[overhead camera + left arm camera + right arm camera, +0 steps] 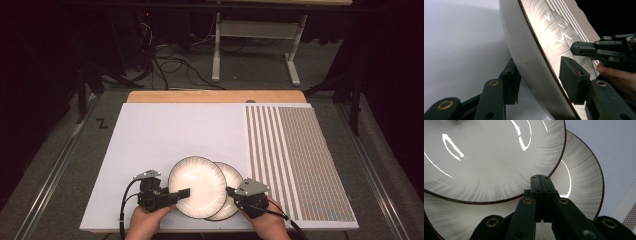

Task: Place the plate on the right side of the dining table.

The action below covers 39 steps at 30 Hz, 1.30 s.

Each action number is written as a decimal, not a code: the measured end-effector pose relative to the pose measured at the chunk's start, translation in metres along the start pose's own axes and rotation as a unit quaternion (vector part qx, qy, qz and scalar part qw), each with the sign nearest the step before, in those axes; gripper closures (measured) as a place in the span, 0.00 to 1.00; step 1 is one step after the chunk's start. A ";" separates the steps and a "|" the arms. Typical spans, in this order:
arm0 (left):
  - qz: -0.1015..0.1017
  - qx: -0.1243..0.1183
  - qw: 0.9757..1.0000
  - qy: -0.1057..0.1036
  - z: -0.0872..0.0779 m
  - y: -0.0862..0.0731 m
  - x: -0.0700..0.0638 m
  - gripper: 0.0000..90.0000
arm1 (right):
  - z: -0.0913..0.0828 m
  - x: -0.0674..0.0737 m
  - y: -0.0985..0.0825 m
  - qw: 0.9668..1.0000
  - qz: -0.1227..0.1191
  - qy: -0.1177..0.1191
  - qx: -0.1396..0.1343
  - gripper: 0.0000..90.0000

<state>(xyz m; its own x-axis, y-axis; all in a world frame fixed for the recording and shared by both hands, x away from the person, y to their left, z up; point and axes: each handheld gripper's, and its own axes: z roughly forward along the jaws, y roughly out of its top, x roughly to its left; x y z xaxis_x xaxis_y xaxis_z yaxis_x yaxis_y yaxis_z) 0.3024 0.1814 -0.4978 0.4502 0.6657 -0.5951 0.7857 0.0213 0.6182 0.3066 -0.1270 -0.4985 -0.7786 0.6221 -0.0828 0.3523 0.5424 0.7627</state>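
We have the left gripper (184,193) straddling the near-left rim of the upper plate (197,186), one finger under the rim and the other finger (573,78) above the face. From the left gripper view the jaws stand at a middling width around that edge; we judge that they are not yet clamped, since a sliver of gap seems to remain beside the upper pad, though we cannot be certain. We take the rim because it is the one part thin enough to fit between the fingers, and the overlap on the other plate lifts it clear of the table for the lower finger to slip beneath.

Our right gripper (230,191) has its jaws pressed fully together with nothing between them, its tip resting at or just above the lower plate (235,176). We read this as a brace, steadying the lower plate while the left side works.

The upper plate sits partly over the lower one, ahead of both sets of fingertips, on the white mat (150,140). Both plates are round, glossy white, with fine grey brushed streaks running to a thin dark rim, and they show bright reflections.
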 end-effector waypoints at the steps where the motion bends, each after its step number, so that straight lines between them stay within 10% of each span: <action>1: 0.000 0.002 1.000 0.005 0.000 0.001 -0.001 0.60 | 0.000 0.000 0.000 1.000 -0.003 0.001 -0.001 1.00; 20: 0.008 -0.025 1.000 0.011 -0.005 0.005 -0.007 0.75 | -0.010 -0.008 -0.001 1.000 0.011 -0.009 -0.017 1.00; 39: 0.023 -0.045 0.999 0.013 -0.006 0.007 -0.007 0.77 | -0.064 -0.034 -0.013 0.992 0.057 -0.034 -0.105 0.27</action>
<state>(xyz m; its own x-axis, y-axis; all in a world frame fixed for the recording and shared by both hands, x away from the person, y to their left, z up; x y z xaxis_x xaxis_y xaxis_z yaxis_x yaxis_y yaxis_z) 0.3021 0.1809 -0.4867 0.4717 0.6873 -0.5524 0.7226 0.0577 0.6888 0.2954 -0.1918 -0.4648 -0.7002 0.7135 -0.0252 0.3156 0.3410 0.8855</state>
